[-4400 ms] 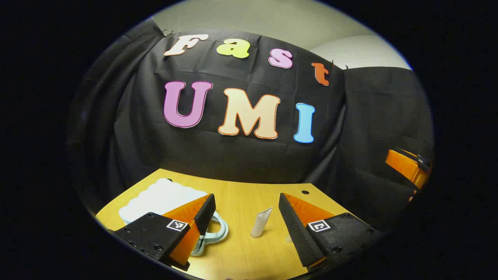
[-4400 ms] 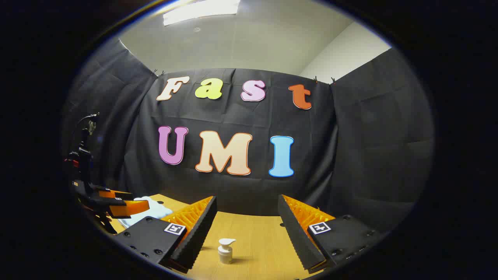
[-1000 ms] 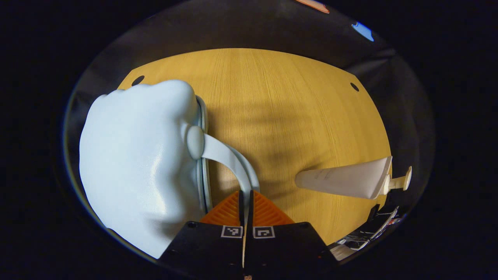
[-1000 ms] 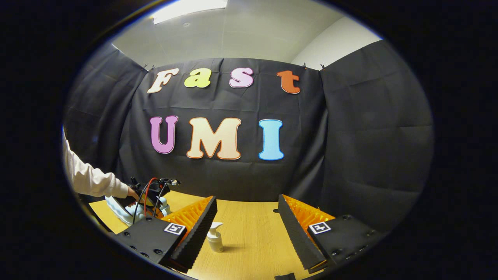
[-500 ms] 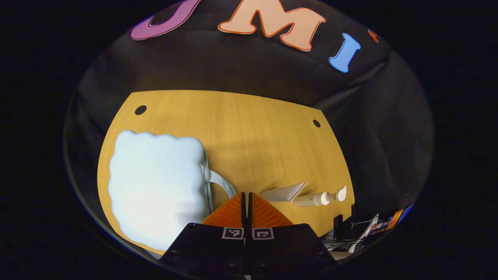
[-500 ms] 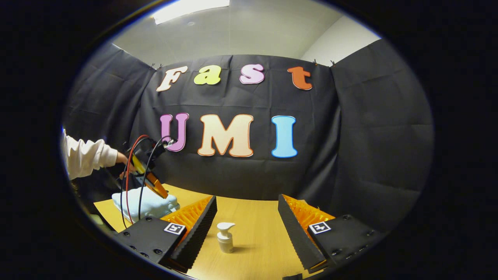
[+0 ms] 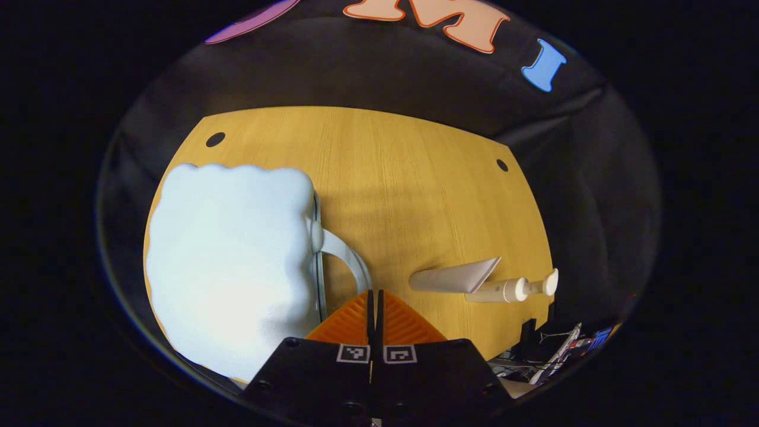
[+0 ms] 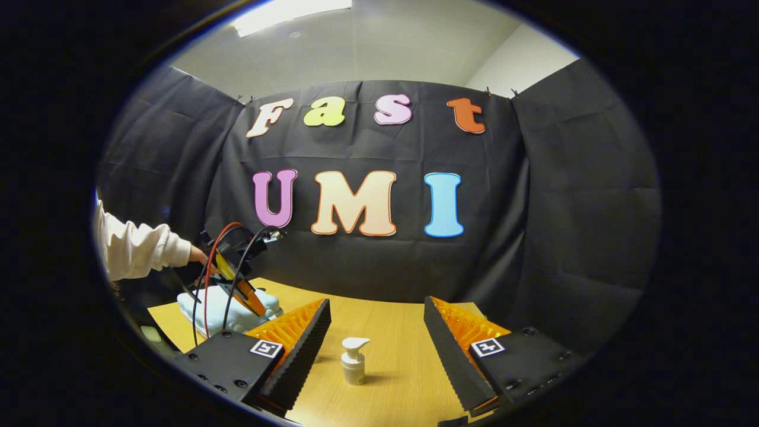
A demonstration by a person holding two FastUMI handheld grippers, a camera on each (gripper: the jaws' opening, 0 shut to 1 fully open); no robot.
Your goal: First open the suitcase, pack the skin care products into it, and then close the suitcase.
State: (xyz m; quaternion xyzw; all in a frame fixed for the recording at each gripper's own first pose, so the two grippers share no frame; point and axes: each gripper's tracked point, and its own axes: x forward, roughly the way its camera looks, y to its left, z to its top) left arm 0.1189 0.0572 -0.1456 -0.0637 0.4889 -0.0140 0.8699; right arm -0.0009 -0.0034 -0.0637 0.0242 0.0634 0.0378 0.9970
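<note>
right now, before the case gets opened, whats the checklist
1. Case open: not ok, the lid is down and it lies flat on the table.
2. Left tool holding the handle: cannot tell. It is shut right where the handle loop ends, but the contact is hidden.
3. Right tool ready to pick: ok, open.
4. Bottle reachable: ok, upright on the table, ahead between the right tool's fingers.
5. Tube clear of the lid's path: ok, it sits apart from the case, on the handle side.
</note>
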